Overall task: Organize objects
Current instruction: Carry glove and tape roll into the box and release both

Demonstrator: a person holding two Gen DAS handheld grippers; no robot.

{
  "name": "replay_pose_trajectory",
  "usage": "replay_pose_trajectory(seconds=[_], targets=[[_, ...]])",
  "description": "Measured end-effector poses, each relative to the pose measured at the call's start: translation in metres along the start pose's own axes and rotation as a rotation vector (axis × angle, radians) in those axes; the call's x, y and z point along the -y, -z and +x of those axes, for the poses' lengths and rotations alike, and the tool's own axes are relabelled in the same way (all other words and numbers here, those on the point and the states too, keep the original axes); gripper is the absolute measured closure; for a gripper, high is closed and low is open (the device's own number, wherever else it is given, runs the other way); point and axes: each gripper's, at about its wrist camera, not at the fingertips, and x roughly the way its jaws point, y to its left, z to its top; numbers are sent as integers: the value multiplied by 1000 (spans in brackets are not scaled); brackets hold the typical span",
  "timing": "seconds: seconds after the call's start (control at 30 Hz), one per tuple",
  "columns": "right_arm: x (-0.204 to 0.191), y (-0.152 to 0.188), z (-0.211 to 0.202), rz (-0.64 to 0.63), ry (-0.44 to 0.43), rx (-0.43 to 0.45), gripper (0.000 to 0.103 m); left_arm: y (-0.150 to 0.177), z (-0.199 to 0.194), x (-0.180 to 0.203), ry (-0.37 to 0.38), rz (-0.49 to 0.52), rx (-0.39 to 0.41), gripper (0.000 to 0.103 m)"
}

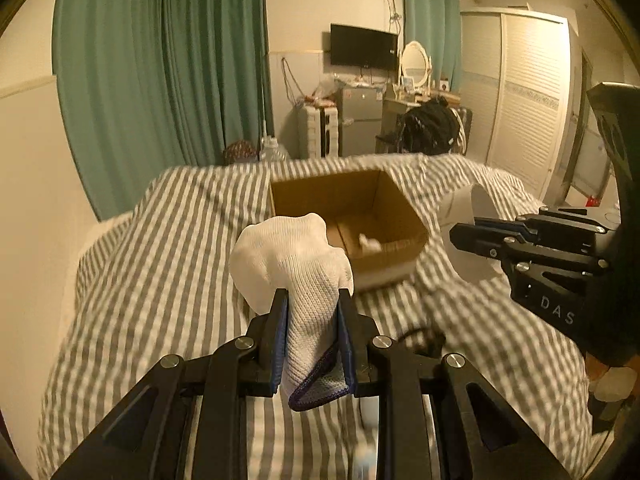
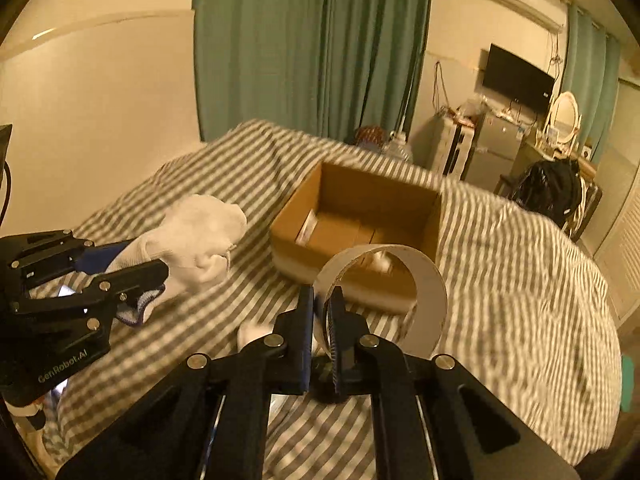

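My left gripper (image 1: 312, 296) is shut on a white sock (image 1: 292, 264) with a purple cuff, held above the striped bed in front of an open cardboard box (image 1: 400, 248). The sock (image 2: 196, 236) and left gripper (image 2: 156, 264) also show in the right wrist view, left of the box (image 2: 292, 240). My right gripper (image 2: 322, 294) is shut on the wall of a white tape roll (image 2: 424, 284), held just in front of the box. In the left wrist view the right gripper (image 1: 460, 236) and the roll (image 1: 476, 208) sit right of the box. A small white item (image 1: 368, 242) lies inside the box.
The bed has a grey-and-white striped cover (image 1: 168, 248). A dark cable-like object (image 1: 424, 338) lies on it near my left gripper. Green curtains (image 1: 160, 64), a small fridge (image 1: 360, 120), a dressing table and a wardrobe (image 1: 524, 92) stand beyond the bed.
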Motion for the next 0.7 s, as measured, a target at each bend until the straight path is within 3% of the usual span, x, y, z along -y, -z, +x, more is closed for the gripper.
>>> replay_pose_trajectory(seconds=[0.2,0.4,0.7], targets=[[25,-47,24,-1,-4,28,96,-51,43,-2,-4,8,20,80],[56,-84,76,14,-13,13,96,-85,106,4,21,17,-7,80],[97,-102,168,71,-24,-63,96,-86,212,7,45,17,-118,80]])
